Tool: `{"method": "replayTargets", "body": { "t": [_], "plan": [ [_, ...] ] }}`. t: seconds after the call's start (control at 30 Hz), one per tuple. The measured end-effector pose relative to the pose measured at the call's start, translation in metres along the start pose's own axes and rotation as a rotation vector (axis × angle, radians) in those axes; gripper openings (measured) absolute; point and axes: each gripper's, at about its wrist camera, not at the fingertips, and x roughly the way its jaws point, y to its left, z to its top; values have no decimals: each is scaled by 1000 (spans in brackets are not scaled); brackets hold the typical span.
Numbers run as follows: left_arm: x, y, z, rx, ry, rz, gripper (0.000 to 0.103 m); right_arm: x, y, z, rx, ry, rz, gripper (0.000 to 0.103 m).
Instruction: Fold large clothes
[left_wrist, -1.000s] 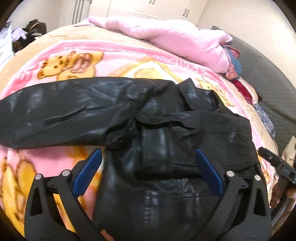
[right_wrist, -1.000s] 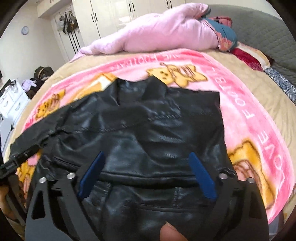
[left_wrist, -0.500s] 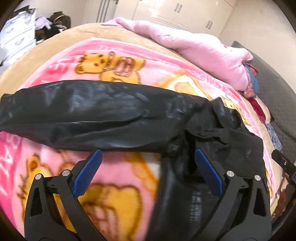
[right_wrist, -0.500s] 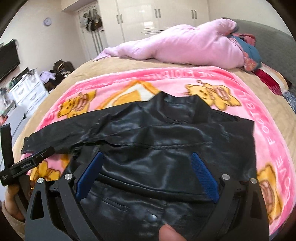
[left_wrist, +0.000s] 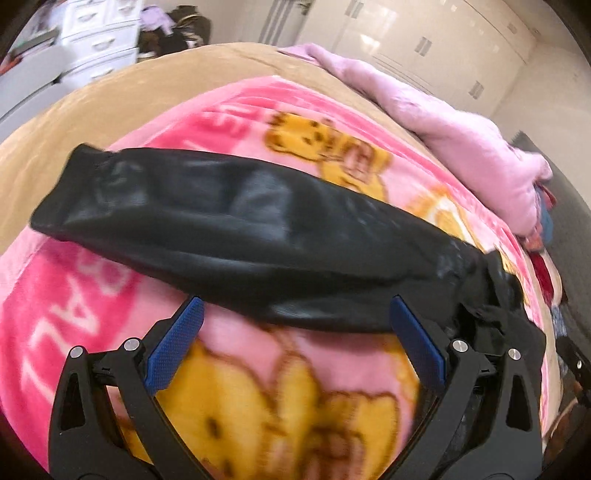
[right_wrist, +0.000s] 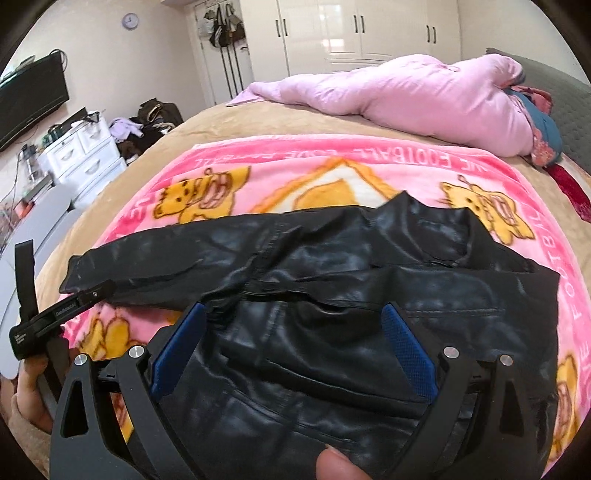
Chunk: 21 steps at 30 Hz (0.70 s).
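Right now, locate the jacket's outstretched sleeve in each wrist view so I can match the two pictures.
Left wrist view: the sleeve fills the middle, running from its cuff at upper left down to the right, just beyond the open left gripper.
Right wrist view: the sleeve lies at centre-left, cuff pointing left, ahead of the open right gripper.
Shared landmark: the pink quilt heaped at the far side of the bed.

Both wrist views look close down across the bed, sharing the black jacket (left_wrist: 240, 236).
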Motion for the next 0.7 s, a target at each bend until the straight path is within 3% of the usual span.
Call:
{"method": "replayTargets", "body": {
  "t": [0.47,0.7],
  "plan": [
    [4,79,18,-183,-50,73,94,36,53,0,-69,68,58,95],
    [9,111,29,-299,-114,53,94,46,84,2,-133,73,85,95]
  ]
}}
